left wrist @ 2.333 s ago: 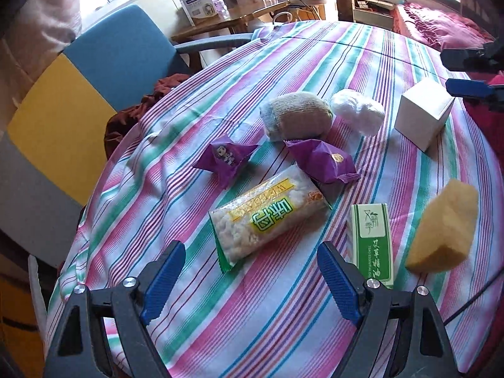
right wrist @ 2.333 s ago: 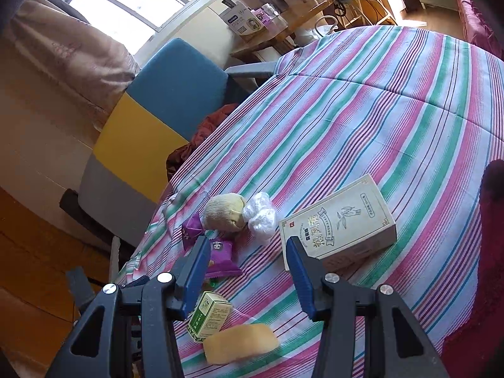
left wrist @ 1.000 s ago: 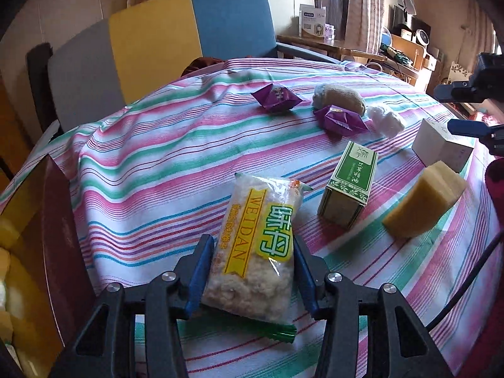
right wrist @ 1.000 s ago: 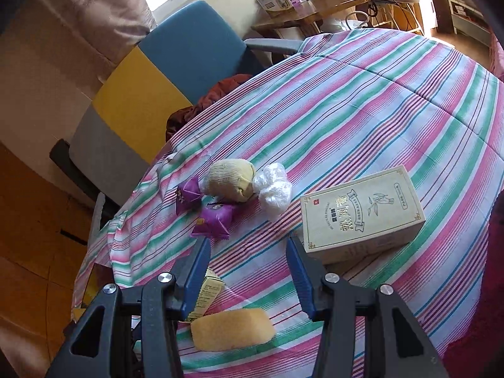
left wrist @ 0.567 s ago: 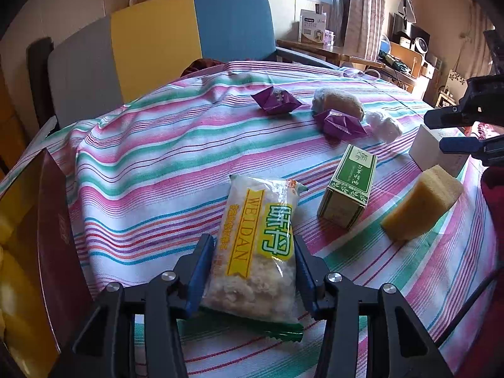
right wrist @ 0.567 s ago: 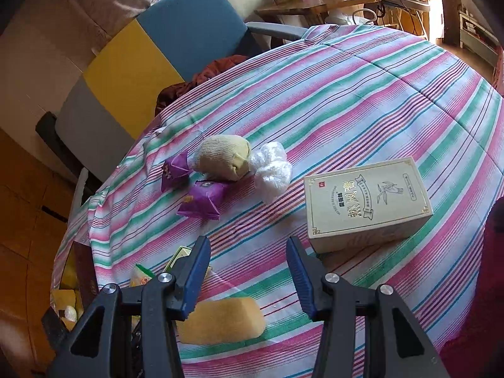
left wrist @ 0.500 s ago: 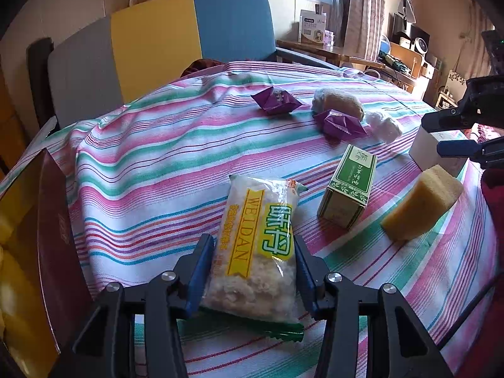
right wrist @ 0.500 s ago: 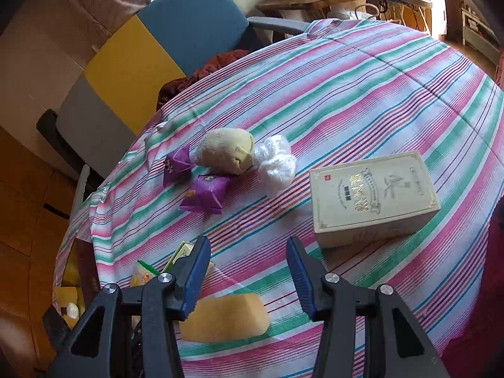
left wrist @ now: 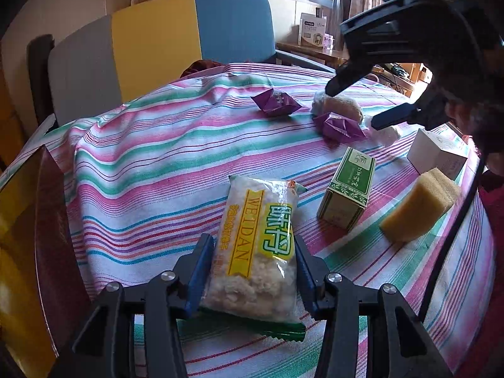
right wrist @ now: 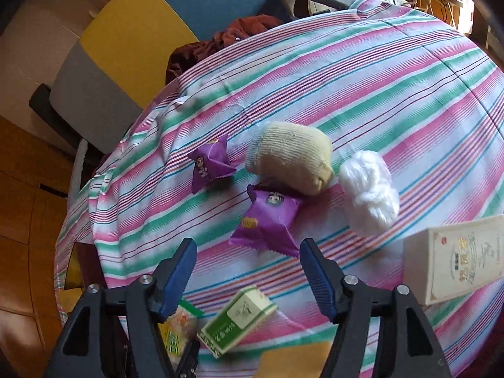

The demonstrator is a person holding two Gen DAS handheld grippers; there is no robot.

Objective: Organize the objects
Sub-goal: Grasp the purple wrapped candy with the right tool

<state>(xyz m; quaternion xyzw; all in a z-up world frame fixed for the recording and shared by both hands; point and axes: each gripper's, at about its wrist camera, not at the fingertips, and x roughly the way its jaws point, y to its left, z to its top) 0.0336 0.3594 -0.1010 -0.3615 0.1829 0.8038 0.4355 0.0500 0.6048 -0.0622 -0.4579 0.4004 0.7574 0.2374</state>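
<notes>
My left gripper (left wrist: 252, 249) is shut on a clear snack packet (left wrist: 261, 239) with a yellow and green label, near the table's front edge. My right gripper (right wrist: 248, 247) hovers over the striped cloth, and its jaws are opening with nothing pressed between them. A purple packet (right wrist: 271, 220) lies just beyond its tips. Behind that are a second purple packet (right wrist: 211, 163), a beige rolled sock (right wrist: 289, 157) and a white plastic wad (right wrist: 368, 192). In the left wrist view the right gripper (left wrist: 354, 107) hangs above the sock (left wrist: 343, 105).
A green box (left wrist: 349, 189), a yellow sponge (left wrist: 422, 211) and a cream box (right wrist: 456, 261) lie on the right half of the table. A chair (left wrist: 157, 47) in grey, yellow and blue stands behind it. A dark red board (left wrist: 47, 236) is at the left edge.
My right gripper has swung left and lower, from beside the cream box to above the purple packets and sock, and its jaws have widened. The left gripper and snack packet have stayed put.
</notes>
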